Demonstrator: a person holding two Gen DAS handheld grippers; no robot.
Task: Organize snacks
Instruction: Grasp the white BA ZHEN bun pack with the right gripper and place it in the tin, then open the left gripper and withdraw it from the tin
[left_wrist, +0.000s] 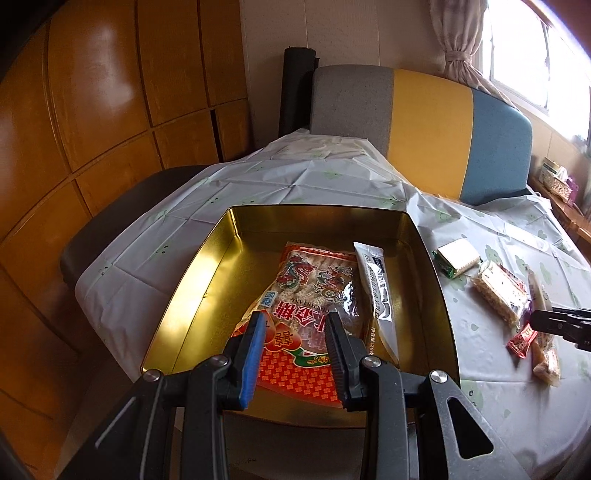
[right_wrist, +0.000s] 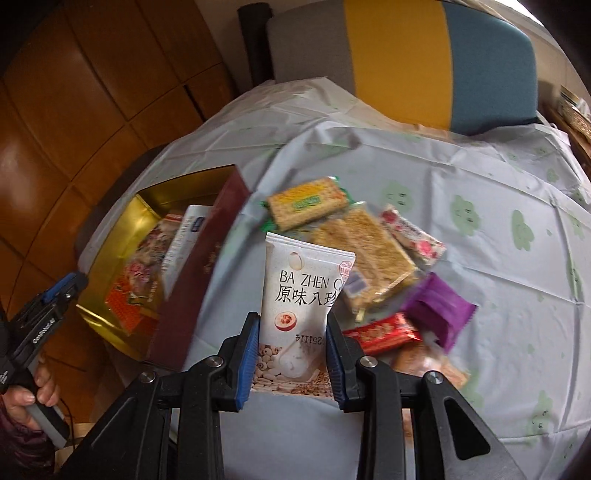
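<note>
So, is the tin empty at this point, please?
No. The tin already holds a red bag and a white packet, lying flat on its bottom.

At the right edge of the left wrist view, the right hand-held gripper (left_wrist: 535, 320) shows only its dark tip, the rest cut off. In the right wrist view, motion blur smears the maroon tin wall (right_wrist: 201, 266) and the purple packet (right_wrist: 437, 314). The white pouch (right_wrist: 299, 306) hides part of the snack pile behind it, and its lower end sinks behind the blue pads (right_wrist: 246, 363). At lower left, the hand (right_wrist: 27, 391) is cropped.
</note>
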